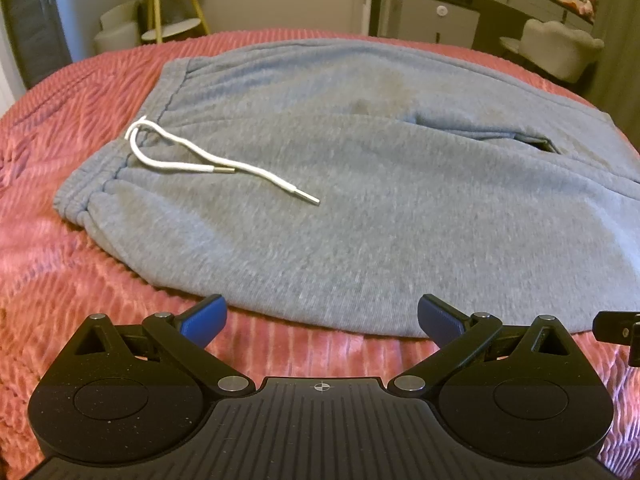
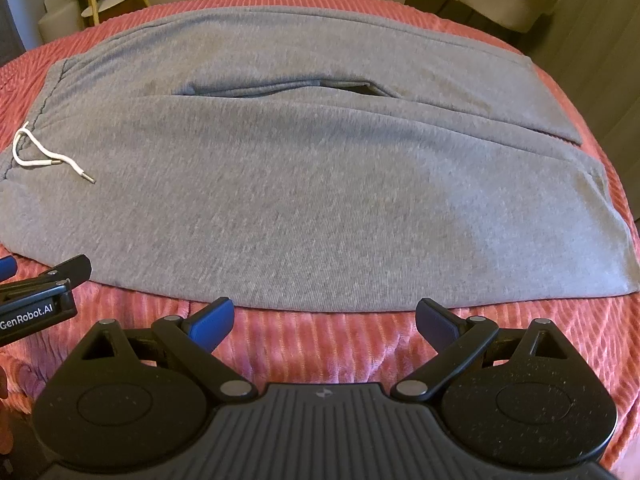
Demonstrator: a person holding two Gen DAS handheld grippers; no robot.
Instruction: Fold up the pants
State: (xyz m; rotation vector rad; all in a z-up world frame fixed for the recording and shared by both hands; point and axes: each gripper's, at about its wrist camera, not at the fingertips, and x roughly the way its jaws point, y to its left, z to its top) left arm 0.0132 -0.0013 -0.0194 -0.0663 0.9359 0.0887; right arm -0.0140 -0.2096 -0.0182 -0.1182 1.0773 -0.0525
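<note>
Grey sweatpants (image 1: 360,200) lie flat on a pink ribbed bedspread (image 1: 60,280), waistband to the left, legs folded back to the right. A white drawstring (image 1: 192,156) lies on the front. In the right wrist view the pants (image 2: 320,200) fill the middle, drawstring (image 2: 44,156) at far left. My left gripper (image 1: 322,320) is open and empty, just short of the pants' near edge. My right gripper (image 2: 325,320) is open and empty, at the near edge further right. The left gripper also shows in the right wrist view (image 2: 36,292).
Beyond the bed stand a yellow-legged side table (image 1: 172,4), a grey dresser (image 1: 436,20) and a pale upholstered chair (image 1: 560,48). The bedspread (image 2: 320,352) shows as a bare strip between my grippers and the pants.
</note>
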